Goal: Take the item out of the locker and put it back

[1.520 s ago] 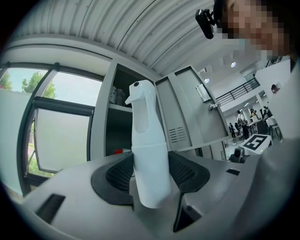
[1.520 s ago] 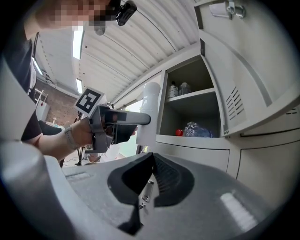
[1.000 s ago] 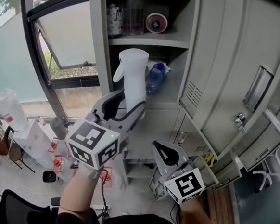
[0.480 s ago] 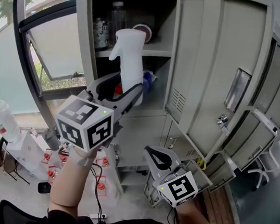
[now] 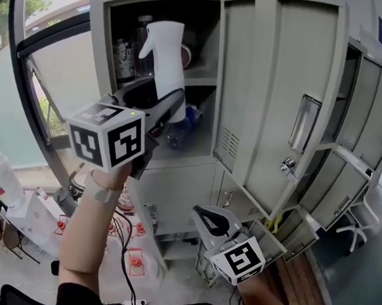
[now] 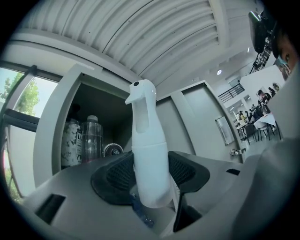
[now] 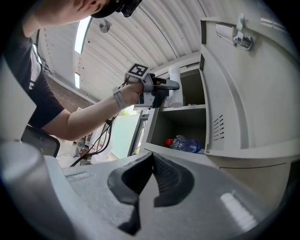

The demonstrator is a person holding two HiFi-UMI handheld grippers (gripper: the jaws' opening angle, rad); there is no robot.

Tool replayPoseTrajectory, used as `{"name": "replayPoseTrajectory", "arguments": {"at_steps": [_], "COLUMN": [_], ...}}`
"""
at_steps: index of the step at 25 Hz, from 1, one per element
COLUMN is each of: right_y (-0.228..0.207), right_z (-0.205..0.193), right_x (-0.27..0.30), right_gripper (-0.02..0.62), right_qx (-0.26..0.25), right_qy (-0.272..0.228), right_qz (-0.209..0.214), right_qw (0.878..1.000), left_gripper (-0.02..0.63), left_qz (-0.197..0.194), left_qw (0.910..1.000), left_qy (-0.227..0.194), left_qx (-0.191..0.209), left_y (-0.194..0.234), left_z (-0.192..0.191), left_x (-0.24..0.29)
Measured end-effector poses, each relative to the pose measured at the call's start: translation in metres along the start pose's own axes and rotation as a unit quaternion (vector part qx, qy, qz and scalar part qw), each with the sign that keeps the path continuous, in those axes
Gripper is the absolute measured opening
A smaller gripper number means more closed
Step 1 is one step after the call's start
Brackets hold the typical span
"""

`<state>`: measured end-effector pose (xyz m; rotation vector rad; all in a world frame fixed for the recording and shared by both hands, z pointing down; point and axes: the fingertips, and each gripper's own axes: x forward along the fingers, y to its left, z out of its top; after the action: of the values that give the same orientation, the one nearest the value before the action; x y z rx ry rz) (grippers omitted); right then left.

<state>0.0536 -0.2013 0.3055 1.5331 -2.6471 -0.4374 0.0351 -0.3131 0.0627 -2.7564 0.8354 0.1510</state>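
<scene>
The left gripper is clamped on the lower body of the tall white plastic spray bottle, one ribbed black pad on each side, so the bottle stands upright with its nozzle clear above the jaws; gripping low like this probably leaves the base free to be set down flat. The spray bottle is in the air at the open front of the grey metal locker, about level with the front edge of the upper shelf, where a clear plastic bottle and a speckled dark can already stand towards the left corner; the space to their right looks like its likely place. The right gripper hangs low below the locker's open door, jaws together with nothing between them, apparently out of the way; a blue-tinted water bottle with a red cap lies in the lower compartment. A second ago the spray bottle was in front of that lower compartment; the left arm has since lifted it to shelf height, while the right gripper has barely shifted.
</scene>
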Motion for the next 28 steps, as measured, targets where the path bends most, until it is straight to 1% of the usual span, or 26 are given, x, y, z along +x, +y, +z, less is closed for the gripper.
{"name": "replayPoseTrajectory", "arguments": {"at_steps": [6, 11, 17, 19, 23, 28], "right_y": [-0.007, -0.014, -0.019, -0.019, -0.021, -0.023], "right_z": [0.003, 0.009, 0.013, 0.013, 0.012, 0.012], "right_x": [-0.006, -0.011, -0.013, -0.014, -0.015, -0.017], "right_gripper": [-0.003, -0.002, -0.003, -0.003, -0.003, -0.003], "right_qx": [-0.002, 0.0, -0.005, -0.003, -0.005, -0.004], "right_qy": [-0.006, -0.008, -0.011, -0.01, -0.012, -0.016], "right_qz": [-0.01, -0.019, -0.023, -0.023, -0.022, -0.023], "right_qw": [1.0, 1.0, 1.0, 1.0, 1.0, 1.0], "left_gripper": [0.242, 0.242, 0.242, 0.242, 0.242, 0.242], "left_qz": [0.004, 0.004, -0.002, -0.001, 0.012, 0.016], "left_qw": [1.0, 0.9999, 0.9989, 0.9986, 0.9989, 0.9987], "left_qy": [-0.003, 0.007, 0.006, 0.006, 0.017, 0.027], "left_qx": [-0.004, -0.009, -0.046, -0.053, -0.041, -0.04], "left_y": [0.015, 0.029, 0.049, 0.054, 0.063, 0.068], "left_z": [0.021, 0.032, 0.042, 0.042, 0.04, 0.035], "left_x": [0.012, 0.022, 0.032, 0.034, 0.04, 0.048]}}
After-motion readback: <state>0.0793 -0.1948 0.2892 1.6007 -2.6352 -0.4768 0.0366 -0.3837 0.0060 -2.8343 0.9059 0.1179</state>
